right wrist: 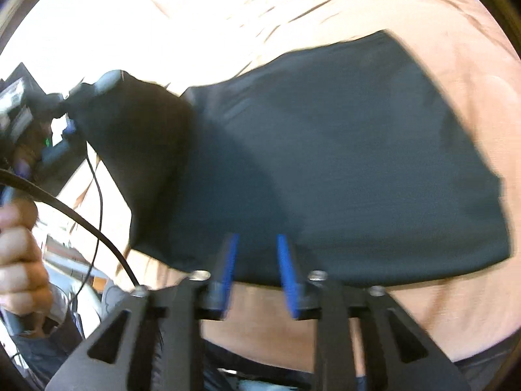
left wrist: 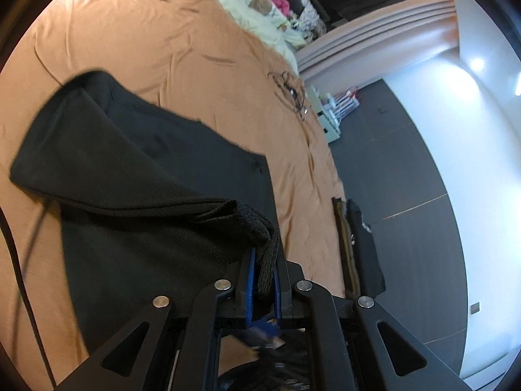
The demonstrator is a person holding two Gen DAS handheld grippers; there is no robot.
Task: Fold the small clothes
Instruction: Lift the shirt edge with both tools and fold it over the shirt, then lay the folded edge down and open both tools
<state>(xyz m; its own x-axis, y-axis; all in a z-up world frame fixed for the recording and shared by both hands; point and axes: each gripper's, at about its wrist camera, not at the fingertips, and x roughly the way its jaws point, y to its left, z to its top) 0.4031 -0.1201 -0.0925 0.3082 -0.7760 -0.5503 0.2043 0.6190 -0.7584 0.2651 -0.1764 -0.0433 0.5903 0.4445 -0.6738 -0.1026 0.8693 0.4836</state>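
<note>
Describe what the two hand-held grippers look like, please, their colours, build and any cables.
Both are the same build. The left hand-held gripper and the right hand-held gripper have black angular linkage arms with triangular cut-outs, round silver pivot bolts, and flat blue pads on the fingers. In the right wrist view, thin black cables trail near the person's bare hand.

My left gripper (left wrist: 262, 280) and right gripper (right wrist: 259, 270) have black triangular-cutout linkages, silver screws (left wrist: 161, 301), blue pads (right wrist: 229, 260); a black cable (right wrist: 81, 218) trails off beside my hand (right wrist: 19, 260).
</note>
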